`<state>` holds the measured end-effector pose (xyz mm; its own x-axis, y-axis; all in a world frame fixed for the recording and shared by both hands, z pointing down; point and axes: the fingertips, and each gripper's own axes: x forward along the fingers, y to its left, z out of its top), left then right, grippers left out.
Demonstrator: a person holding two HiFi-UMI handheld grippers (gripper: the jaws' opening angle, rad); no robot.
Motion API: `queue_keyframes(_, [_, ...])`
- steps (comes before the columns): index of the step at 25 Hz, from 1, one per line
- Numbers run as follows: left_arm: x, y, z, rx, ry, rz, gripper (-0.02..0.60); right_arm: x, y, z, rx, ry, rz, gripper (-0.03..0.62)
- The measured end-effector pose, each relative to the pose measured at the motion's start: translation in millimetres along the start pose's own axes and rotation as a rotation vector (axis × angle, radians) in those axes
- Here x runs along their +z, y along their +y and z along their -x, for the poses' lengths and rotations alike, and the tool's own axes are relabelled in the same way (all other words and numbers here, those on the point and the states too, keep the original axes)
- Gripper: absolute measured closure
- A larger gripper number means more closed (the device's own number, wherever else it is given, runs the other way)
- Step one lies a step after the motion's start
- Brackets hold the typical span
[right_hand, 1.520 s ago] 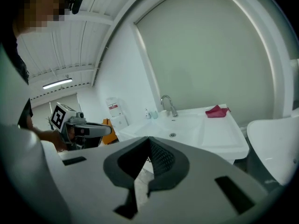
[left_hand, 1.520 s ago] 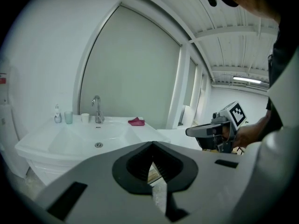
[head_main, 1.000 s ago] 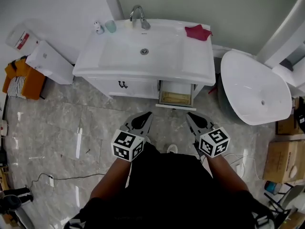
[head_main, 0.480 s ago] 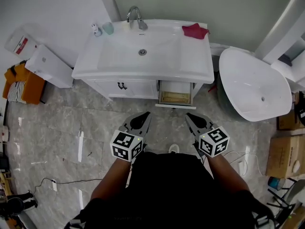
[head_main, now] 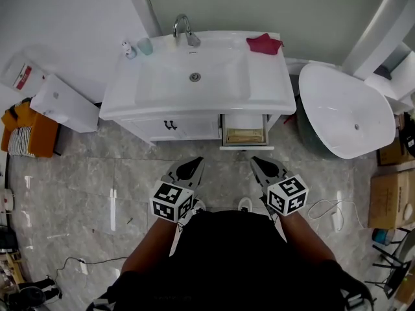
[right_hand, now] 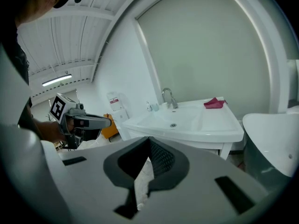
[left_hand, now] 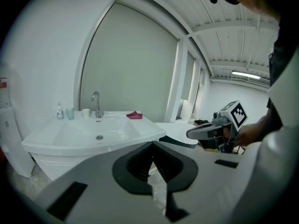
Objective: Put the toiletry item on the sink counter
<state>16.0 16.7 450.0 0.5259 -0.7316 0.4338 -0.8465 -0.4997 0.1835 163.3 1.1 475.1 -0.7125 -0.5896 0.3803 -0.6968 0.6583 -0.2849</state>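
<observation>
Head view first: the white ceramic sink counter (head_main: pixel 272 89) is dead ahead of both tongs. Under the counter's right front edge one white drawer (head_main: pixel 244 117) hangs open with one flat tan thing (head_main: pixel 245 136) in it, its long side running along the counter's front edge. I'm guessing that's the toiletry item, but it's too small to be sure. The right gripper (head_main: pixel 260 163) lines up with that drawer, just short of it. The left gripper (head_main: pixel 193 163) points more at the counter's middle, so the right one's nearer. Both are pinched together and empty. On the counter's back left corner are one small white bottle (head_main: pixel 127 48) and one pale green cup (head_main: pixel 145 46). There's also one chrome faucet (head_main: pixel 185 30) at back middle and one red cloth (head_main: pixel 263 43) at back right. In the left gripper view the jaws meet with nothing between them, and one small white cup (left_hand: pixel 85 112) also shows, between green cup and faucet. In the right gripper view the jaws are closed too, counter ahead, drawer not visible.
</observation>
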Motion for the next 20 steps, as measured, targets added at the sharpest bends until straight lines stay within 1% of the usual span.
queue_keyframes(4, [2.6, 8.4, 0.1, -0.021, 0.000, -0.013, 0.577, -0.5, 5.0, -7.8, -0.018, 0.002, -0.003, 0.591])
queue_keyframes(13, [5.1, 7.8, -2.2, -0.054, 0.003, -0.031, 0.577, 2.0, 5.8, -9.9, -0.038, 0.004, 0.003, 0.591])
queue_keyframes(20, [6.7, 7.0, -2.8, -0.055, -0.002, -0.029, 0.577, 3.2, 3.2, -11.2, -0.039, 0.012, 0.013, 0.591])
